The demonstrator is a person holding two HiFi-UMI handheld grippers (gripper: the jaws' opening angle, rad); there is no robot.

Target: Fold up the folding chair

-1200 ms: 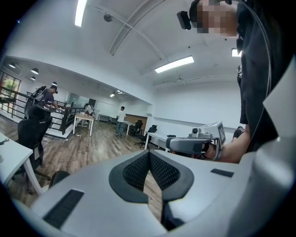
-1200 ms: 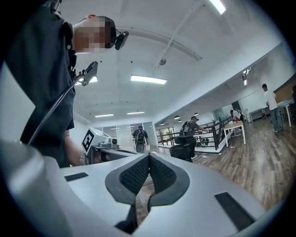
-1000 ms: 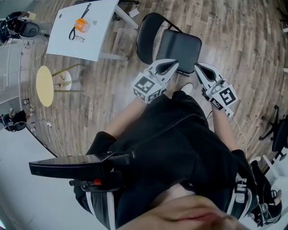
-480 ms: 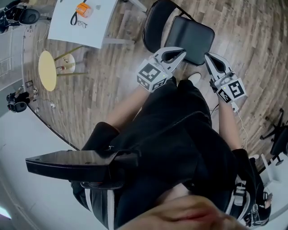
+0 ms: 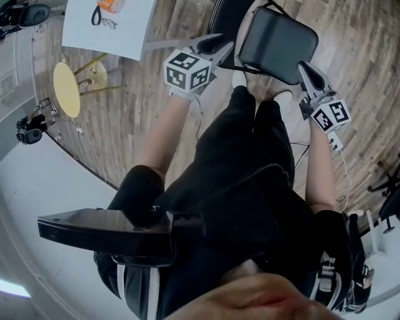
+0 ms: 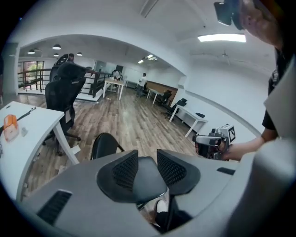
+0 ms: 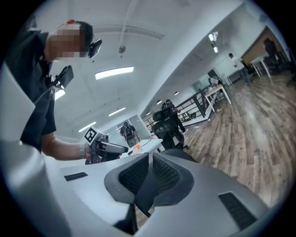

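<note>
Folding chair [image 5: 275, 39] stands open on the wood floor [image 5: 359, 94], right in front of the person's shoes [image 5: 239, 79], with a gripper at each side of its seat [image 5: 281, 44]. The right gripper [image 7: 150, 172] has its jaws drawn close together, and the thin dark edge of the seat runs between the pads [image 7: 134, 175]. In the head view the tips meet the seat's near right corner. The left gripper [image 6: 148, 167] has its jaws moderately apart. The black seat and a strip of chrome frame [image 6: 158, 196] show through the gap, but whether the pads [image 6: 126, 169] touch the seat cannot be told. From above, this gripper sits at the seat's left edge, just beside the curved backrest [image 5: 225, 17]. Beyond the chair's left side, a white table [image 5: 109, 31] carrying an orange object [image 5: 110, 5] reaches a leg [image 5: 169, 42] toward the backrest, leaving only a narrow strip of floor. A round yellow stool [image 5: 65, 89] stands well apart, farther left. To the chair's right and beyond it the boards lie open. A cable [image 5: 342, 164] trails from the right gripper along the person's forearm.
</note>
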